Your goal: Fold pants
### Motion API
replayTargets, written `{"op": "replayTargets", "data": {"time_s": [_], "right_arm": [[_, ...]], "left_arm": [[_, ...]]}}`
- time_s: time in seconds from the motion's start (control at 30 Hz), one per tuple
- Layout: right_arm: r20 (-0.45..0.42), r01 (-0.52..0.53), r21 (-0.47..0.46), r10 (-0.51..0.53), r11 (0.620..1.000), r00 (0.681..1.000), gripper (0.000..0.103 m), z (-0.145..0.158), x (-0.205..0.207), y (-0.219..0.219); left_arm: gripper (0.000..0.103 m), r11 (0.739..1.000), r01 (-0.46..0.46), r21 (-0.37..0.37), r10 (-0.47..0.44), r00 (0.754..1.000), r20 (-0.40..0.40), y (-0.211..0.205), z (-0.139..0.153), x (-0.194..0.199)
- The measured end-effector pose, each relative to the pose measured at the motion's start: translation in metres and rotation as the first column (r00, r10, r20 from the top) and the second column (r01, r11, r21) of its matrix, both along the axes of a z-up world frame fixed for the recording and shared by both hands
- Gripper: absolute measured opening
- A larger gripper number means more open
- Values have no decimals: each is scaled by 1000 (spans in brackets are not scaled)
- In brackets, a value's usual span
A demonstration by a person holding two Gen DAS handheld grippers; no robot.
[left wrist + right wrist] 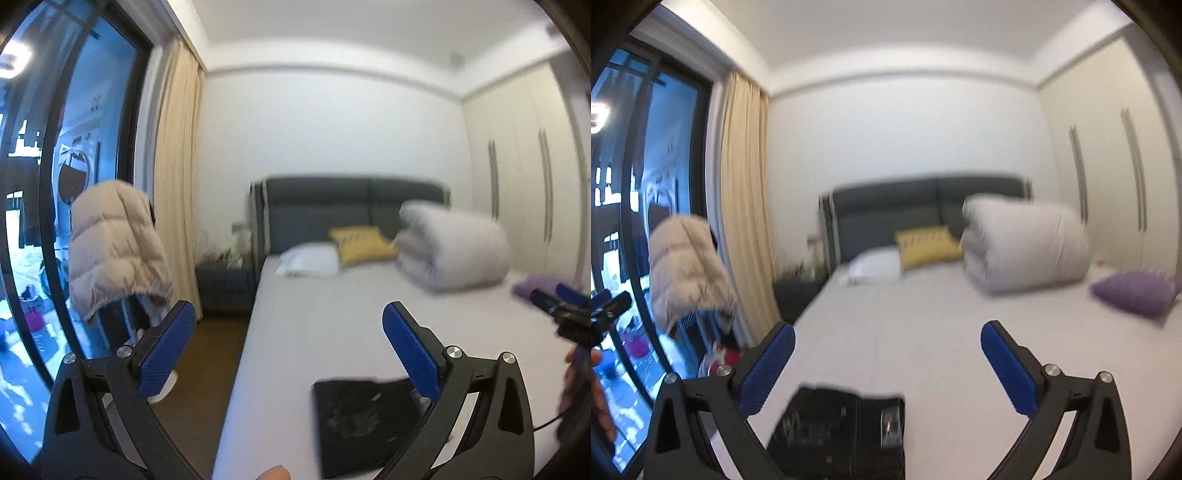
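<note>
I see both tools spread wide and empty: my left gripper (pixel 288 314) and right gripper (pixel 888 332) hang above the bed (pixel 332 317). The black pants (pixel 842 432) lie folded on its near edge, below them. Grey headboard (pixel 351 206), rolled duvet (pixel 1027 247), window (pixel 33 184) at left.

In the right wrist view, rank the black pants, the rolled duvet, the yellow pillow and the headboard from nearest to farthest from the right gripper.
From the right gripper:
1. Black pants, folded on the bed, just below the open jaws.
2. Rolled duvet, mid-bed, to the right.
3. Yellow pillow, at the head of the bed, centre.
4. Headboard, behind the pillows, against the wall.
</note>
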State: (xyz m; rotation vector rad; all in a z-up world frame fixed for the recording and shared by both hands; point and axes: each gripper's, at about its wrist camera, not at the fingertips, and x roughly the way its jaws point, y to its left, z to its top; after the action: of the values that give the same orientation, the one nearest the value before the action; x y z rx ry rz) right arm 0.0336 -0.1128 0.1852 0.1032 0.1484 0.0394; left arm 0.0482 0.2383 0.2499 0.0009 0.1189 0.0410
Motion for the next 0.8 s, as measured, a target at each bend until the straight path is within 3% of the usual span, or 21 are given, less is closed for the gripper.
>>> {"op": "replayTargets", "data": {"time_s": [0.07, 0.23, 0.33, 0.43, 0.47, 0.57, 0.67, 0.8], "right_arm": [[60, 7, 18, -8, 1000, 998, 103, 22, -18, 1], [148, 10, 54, -17, 998, 989, 103, 60, -61, -7], [182, 25, 55, -35, 998, 983, 103, 72, -79, -10], [194, 38, 50, -47, 998, 980, 103, 78, -91, -9], [206, 42, 45, -51, 998, 977, 103, 79, -96, -8], [236, 55, 21, -58, 998, 970, 103, 82, -105, -1], [232, 50, -21, -44, 999, 972, 103, 81, -110, 10], [89, 68, -75, -61, 995, 994, 103, 67, -91, 23]], "left_arm": [[103, 1000, 17, 1, -17, 999, 40, -1, 23, -29], [103, 995, 61, 84, -68, 995, 75, -22, 68, -97], [103, 995, -10, 98, -1, 993, 116, -31, 80, -131], [103, 990, -83, 115, 73, 993, 94, -41, 85, -147], [103, 986, -123, 114, 115, 990, 76, -43, 86, -149], [103, 993, -98, 62, 99, 995, -13, -41, 86, -145], [103, 991, -130, 27, 133, 985, -113, -37, 78, -133], [103, 996, -85, -7, 79, 950, -302, -40, 40, -94]]}}
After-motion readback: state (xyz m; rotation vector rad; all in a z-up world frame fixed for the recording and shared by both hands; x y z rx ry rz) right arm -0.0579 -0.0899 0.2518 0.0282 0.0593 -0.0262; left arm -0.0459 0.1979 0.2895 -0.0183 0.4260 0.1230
